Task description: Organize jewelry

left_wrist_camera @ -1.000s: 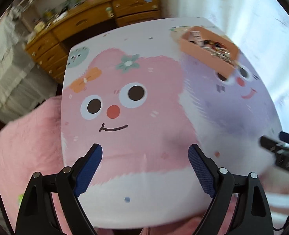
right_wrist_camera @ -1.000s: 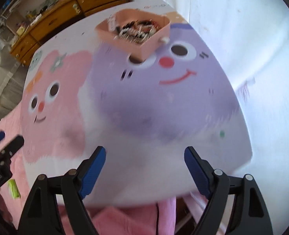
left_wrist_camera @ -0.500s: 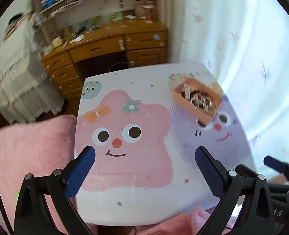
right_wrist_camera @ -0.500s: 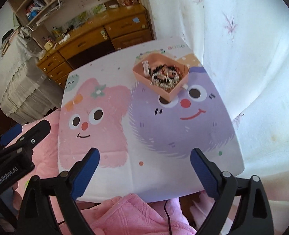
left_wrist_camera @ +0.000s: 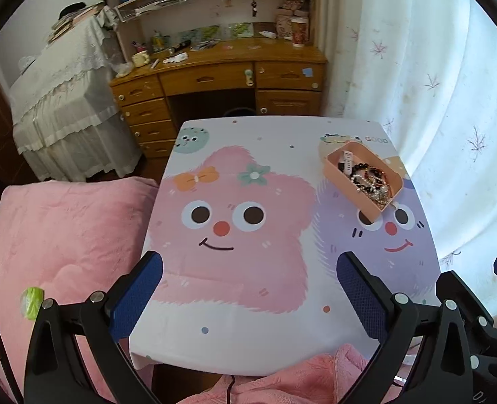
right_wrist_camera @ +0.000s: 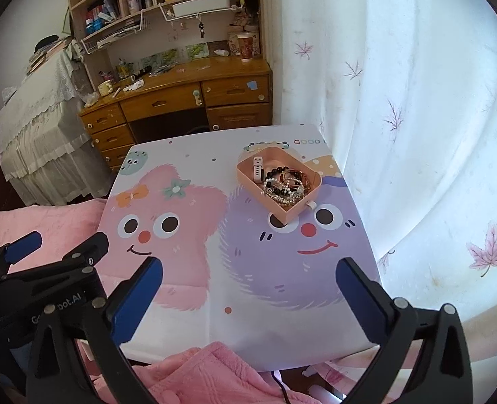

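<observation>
Both grippers have pulled back and risen since a second ago: the peach tray that then filled the upper part of each view close up now sits small and far off, and the room behind, desk and shelves, has come into sight.

The left gripper (left_wrist_camera: 250, 288) hangs over the near edge of the cartoon-printed surface (left_wrist_camera: 248, 336), its fingers (left_wrist_camera: 137, 296) spread wide with nothing between them. The right gripper (right_wrist_camera: 248, 289) is likewise held back over the near edge, its fingers (right_wrist_camera: 359, 296) wide apart and empty.

The jewelry (right_wrist_camera: 287, 181) lies heaped in the tray (right_wrist_camera: 282, 213) at the far right part of the surface: dark bead bracelets, pearly strands, a coppery chain and a white watch-like band (right_wrist_camera: 258, 168) along the tray's left side. No piece is visible on the surface outside the tray.

This fits either a pile waiting to be sorted or pieces already gathered into their tray, with the grippers retreating; the pictures do not settle which.

Should any piece need lifting out, the strands look tangled, so a pinch on one bead strand would likely drag its neighbours. It would be wise to take an outlying piece such as the white band, close on its middle, lift slowly, and steady the light tray with the other gripper.
</observation>
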A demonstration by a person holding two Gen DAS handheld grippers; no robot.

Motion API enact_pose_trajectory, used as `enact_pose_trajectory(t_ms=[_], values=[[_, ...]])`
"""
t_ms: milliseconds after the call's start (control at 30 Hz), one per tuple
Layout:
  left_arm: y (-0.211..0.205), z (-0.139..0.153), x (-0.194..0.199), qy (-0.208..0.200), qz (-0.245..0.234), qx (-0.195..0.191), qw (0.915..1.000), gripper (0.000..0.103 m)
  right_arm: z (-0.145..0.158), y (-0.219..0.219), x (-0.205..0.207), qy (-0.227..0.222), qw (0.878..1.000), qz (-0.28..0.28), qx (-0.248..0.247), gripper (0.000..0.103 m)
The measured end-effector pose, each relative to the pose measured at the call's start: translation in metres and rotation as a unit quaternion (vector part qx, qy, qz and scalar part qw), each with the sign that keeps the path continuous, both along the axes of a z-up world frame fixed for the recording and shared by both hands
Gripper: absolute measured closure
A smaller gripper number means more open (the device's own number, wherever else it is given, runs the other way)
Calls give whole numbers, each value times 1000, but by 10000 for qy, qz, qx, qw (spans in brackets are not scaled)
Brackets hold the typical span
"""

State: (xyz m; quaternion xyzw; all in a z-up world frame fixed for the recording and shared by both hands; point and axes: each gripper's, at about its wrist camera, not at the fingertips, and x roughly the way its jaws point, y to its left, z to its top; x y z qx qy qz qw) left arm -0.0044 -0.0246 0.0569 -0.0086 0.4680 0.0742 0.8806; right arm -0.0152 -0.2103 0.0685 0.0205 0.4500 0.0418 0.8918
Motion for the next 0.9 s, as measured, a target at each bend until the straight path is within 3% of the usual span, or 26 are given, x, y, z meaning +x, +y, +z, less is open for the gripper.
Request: enact_pose_trajectory(t_ms=[900], values=[[-1,-9,-11,206,43,33,9998,1,-15,-7,-6,412,9990,-23,170,0]])
